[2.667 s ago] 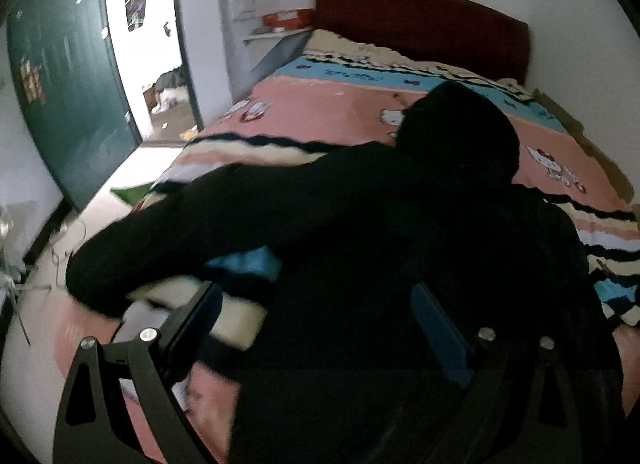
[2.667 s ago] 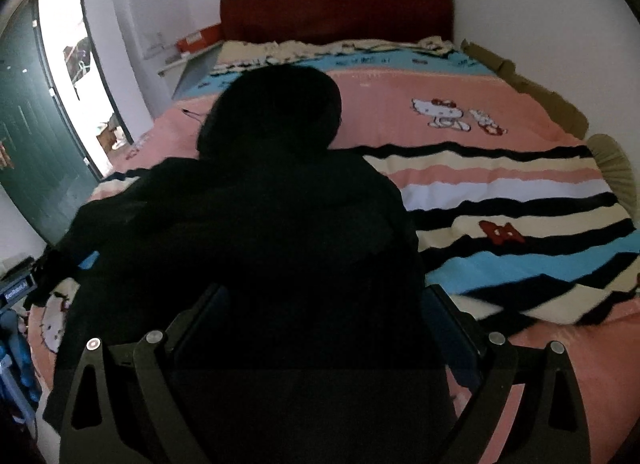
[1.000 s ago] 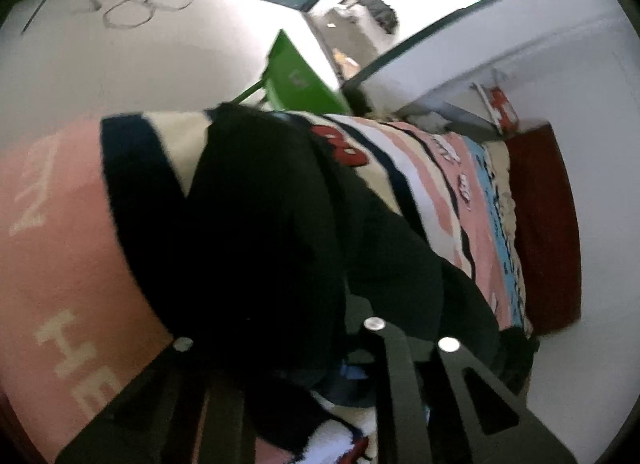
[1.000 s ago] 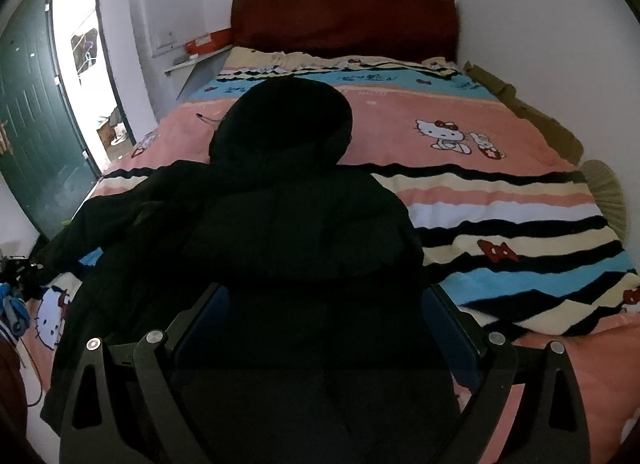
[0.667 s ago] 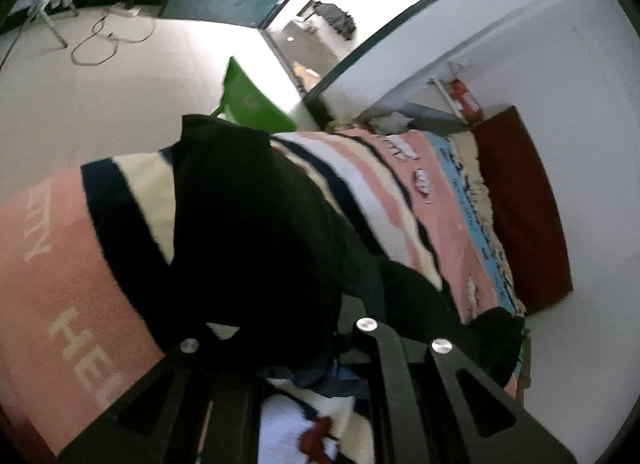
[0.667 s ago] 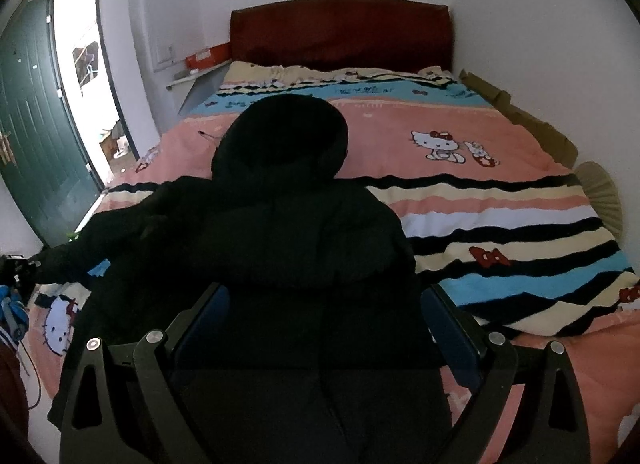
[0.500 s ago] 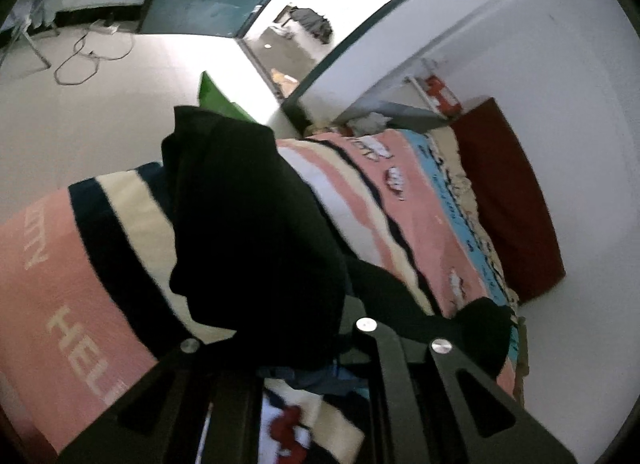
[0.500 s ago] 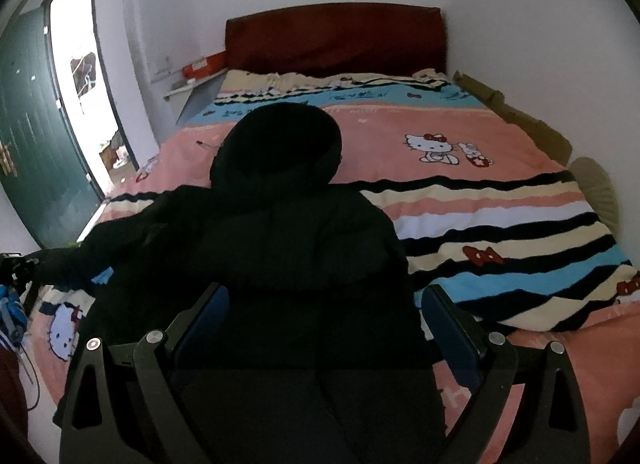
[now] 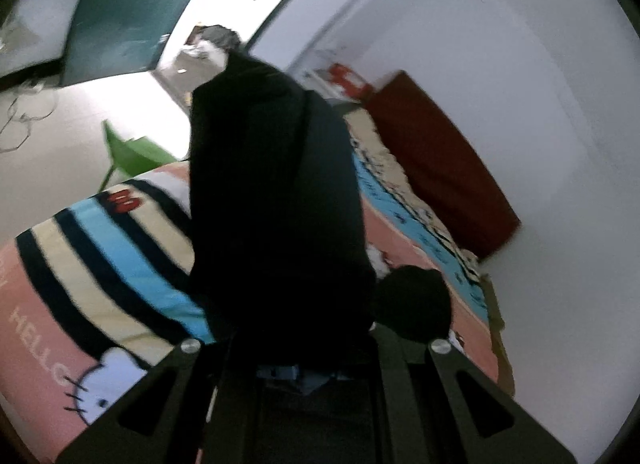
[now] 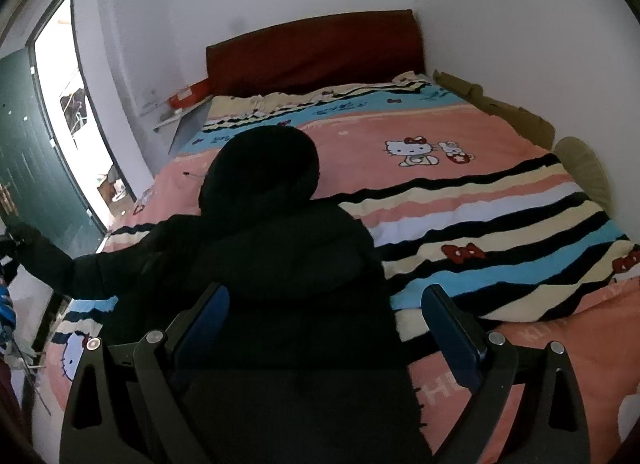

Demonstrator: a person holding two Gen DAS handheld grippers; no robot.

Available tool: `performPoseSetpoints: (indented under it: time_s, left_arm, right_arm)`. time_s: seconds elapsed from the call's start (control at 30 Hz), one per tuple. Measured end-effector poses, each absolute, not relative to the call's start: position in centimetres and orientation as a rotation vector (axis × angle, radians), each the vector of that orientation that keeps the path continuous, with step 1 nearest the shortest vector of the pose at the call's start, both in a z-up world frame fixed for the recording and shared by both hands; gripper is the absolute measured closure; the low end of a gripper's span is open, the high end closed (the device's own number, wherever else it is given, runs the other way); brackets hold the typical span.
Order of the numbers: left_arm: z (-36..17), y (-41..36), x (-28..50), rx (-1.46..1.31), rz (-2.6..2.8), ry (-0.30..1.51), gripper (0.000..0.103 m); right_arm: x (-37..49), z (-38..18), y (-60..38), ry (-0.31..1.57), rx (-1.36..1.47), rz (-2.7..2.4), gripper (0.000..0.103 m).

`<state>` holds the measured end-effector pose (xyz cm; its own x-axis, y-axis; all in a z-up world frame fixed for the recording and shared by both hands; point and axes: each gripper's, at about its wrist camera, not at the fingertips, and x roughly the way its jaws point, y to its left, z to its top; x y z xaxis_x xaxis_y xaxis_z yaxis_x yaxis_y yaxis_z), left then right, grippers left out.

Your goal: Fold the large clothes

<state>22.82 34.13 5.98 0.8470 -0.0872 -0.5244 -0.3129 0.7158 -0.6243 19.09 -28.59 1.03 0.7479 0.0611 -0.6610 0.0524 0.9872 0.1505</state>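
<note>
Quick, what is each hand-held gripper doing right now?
Left hand-held gripper: closed on the black coat's sleeve.
Right hand-held gripper: open, holding nothing, above the black coat.

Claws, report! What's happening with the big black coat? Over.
Left claw shut on coat sleeve, lifted. Right claw open over black coat. Nothing in the way.

White letters "HELLO" run along the pink, striped cartoon-cat blanket (image 9: 132,276), left of the left claw; other lettering unreadable
</note>
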Motion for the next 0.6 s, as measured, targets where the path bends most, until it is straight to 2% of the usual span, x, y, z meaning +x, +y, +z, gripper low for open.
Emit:
performPoseSetpoints:
  time_s: [0.33,0.6]
  left_arm:
    - [11.4,21.5,26.5,-0.616,-0.026,0.571,0.095]
    - [11.5,10.9,28.7,-0.501,-0.152,0.632,0.095]
  right_arm:
    - [18.6,1.5,-32.7,0.696,0.179,-0.085,0.007]
    - [18.0,1.3,-35.8,0.686,0.205,-0.136,0.007]
